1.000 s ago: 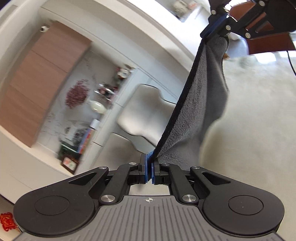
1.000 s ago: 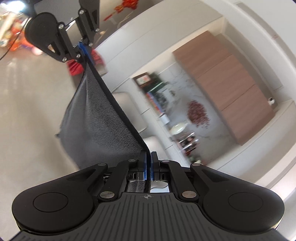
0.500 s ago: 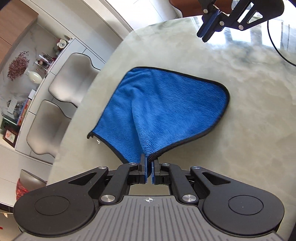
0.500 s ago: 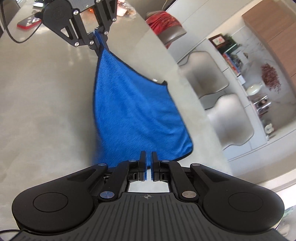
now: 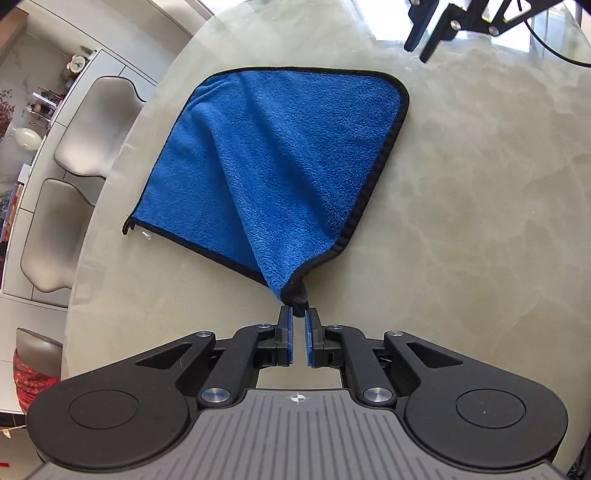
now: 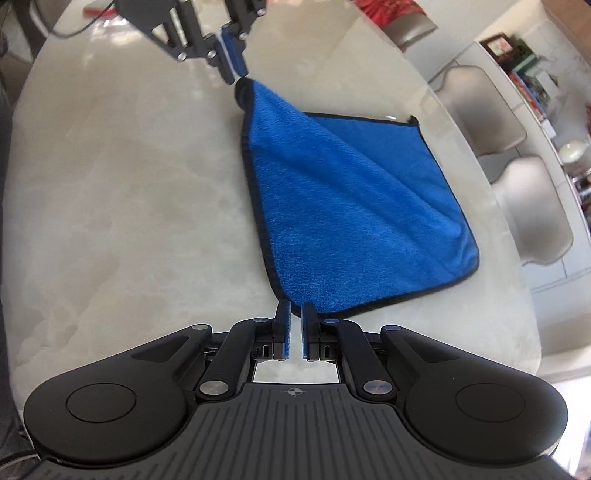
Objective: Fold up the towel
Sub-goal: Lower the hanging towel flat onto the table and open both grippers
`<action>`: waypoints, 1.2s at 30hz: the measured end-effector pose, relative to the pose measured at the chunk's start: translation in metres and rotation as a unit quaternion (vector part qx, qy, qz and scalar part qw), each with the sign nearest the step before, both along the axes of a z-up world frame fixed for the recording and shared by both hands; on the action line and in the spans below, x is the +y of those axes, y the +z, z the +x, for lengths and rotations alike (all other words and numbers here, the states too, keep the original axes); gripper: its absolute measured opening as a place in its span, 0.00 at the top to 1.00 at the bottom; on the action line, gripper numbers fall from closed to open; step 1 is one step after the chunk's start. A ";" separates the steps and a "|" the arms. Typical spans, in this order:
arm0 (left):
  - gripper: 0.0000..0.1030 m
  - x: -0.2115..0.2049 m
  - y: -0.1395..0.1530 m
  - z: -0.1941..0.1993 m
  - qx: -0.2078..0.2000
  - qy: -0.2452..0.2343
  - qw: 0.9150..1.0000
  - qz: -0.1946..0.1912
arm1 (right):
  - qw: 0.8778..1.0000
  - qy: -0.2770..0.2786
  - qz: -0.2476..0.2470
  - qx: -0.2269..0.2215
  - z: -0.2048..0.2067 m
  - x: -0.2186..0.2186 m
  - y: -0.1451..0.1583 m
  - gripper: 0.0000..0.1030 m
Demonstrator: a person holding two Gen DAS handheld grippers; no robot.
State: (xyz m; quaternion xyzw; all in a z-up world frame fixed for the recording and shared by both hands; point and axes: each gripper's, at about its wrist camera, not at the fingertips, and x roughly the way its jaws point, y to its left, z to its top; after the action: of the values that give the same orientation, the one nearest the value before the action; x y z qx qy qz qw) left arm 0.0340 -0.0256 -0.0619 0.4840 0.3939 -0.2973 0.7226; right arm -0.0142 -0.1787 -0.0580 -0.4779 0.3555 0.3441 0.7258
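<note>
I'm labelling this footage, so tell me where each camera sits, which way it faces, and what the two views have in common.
Left wrist view: sits on the left tool, looking steeply down along its fingers at the blue towel on the pale table; its own black frame fills the bottom, and the right tool shows at top right.
Right wrist view: sits on the right tool, also facing down at the towel; the left tool shows at the top, at the towel's far corner.
Shared: the towel, the table, the chairs beside it, and each other's tool.

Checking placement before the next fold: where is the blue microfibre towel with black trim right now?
The blue microfibre towel lies spread on the pale marble table near its chair-side edge; one corner is bunched at the left gripper.
</note>
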 end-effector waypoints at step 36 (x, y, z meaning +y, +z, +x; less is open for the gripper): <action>0.80 -0.002 -0.016 0.025 0.020 0.028 0.999 -0.023 | 0.995 0.055 -0.020 0.083 0.053 0.008 -0.012 0.96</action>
State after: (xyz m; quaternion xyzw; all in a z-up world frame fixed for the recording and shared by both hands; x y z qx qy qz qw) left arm 0.0591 -0.0273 -0.0779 0.4499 0.4149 -0.2953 0.7337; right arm 0.0391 -0.1710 -0.0702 -0.4806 0.3946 0.4147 0.6644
